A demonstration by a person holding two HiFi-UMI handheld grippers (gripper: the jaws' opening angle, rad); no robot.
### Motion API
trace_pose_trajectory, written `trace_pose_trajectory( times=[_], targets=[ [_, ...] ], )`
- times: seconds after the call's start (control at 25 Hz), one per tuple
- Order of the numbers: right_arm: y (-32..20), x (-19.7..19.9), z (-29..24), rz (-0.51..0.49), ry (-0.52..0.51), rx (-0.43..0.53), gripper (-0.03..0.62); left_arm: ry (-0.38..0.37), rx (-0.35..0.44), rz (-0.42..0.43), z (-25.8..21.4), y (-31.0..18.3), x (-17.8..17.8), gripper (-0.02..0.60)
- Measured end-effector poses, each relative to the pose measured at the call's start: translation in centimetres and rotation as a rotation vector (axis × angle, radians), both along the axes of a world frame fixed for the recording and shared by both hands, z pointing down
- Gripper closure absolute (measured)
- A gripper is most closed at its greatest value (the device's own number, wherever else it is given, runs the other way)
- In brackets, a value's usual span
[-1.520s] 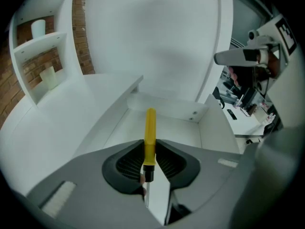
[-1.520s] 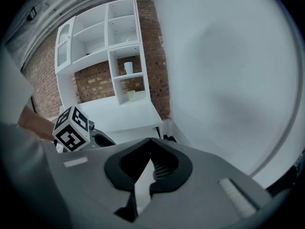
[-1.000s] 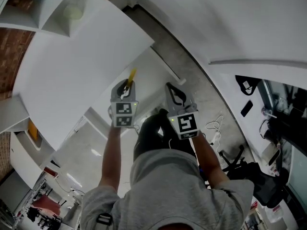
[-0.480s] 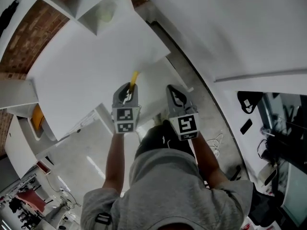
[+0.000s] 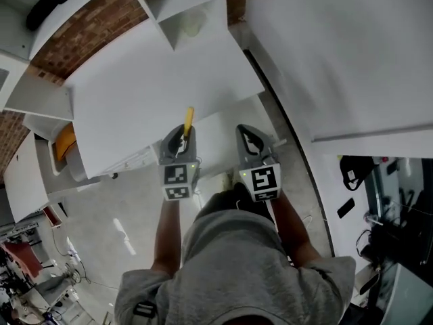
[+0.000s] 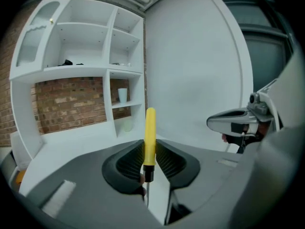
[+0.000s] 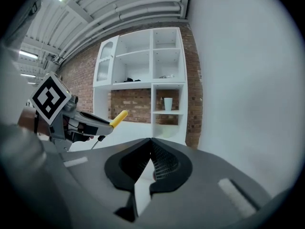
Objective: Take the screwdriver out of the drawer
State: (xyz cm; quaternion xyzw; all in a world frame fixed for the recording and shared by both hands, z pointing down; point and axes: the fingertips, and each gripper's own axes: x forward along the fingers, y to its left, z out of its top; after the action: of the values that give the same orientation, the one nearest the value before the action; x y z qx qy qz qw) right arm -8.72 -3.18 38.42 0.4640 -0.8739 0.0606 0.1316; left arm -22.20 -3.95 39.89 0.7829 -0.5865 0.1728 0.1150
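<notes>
**Screwdriver gripped in the left tongs**

The left gripper (image 6: 150, 157) clamps the screwdriver (image 6: 149, 132) near the base of its yellow handle. The handle sticks out past the jaws toward the white tabletop (image 5: 149, 93). The right gripper (image 7: 149, 151) is just beside it, jaws pressed together on nothing. A white shelf unit (image 6: 81, 70) stands ahead.

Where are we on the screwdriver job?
Done: screwdriver is out, clamped in the left hand-held gripper, yellow handle sticking past the jaws. In hand: just that; the right hand-held gripper is shut and empty. Left: probably only setting it down; I can't make out the drawer.
</notes>
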Motion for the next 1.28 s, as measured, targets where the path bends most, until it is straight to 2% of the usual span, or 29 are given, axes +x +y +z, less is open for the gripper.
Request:
trace_pose_trajectory(
  times=[0.36,0.6,1.04,1.28],
  targets=[
    [1.6,-5.9,-2.5,-0.129,-0.012,0.034,0.591,0.009,0.088,-0.145,-3.6,4.5,-5.8,0.499],
    [3.2,-9.0,-3.1,-0.186,-0.013,0.049,0.591,0.006,0.117,-0.228,-4.4,8.3,-9.8,0.499],
    [6.6,-12.8,-2.4,-0.243,-0.014,0.041,0.591,-0.011,0.149,-0.317,-5.0,13.7,-14.2,0.499],
    [7.5,-13.4,-2.3,-0.253,-0.009,0.030,0.591,0.006,0.158,-0.314,-5.3,14.0,-14.7,0.499]
  ],
)
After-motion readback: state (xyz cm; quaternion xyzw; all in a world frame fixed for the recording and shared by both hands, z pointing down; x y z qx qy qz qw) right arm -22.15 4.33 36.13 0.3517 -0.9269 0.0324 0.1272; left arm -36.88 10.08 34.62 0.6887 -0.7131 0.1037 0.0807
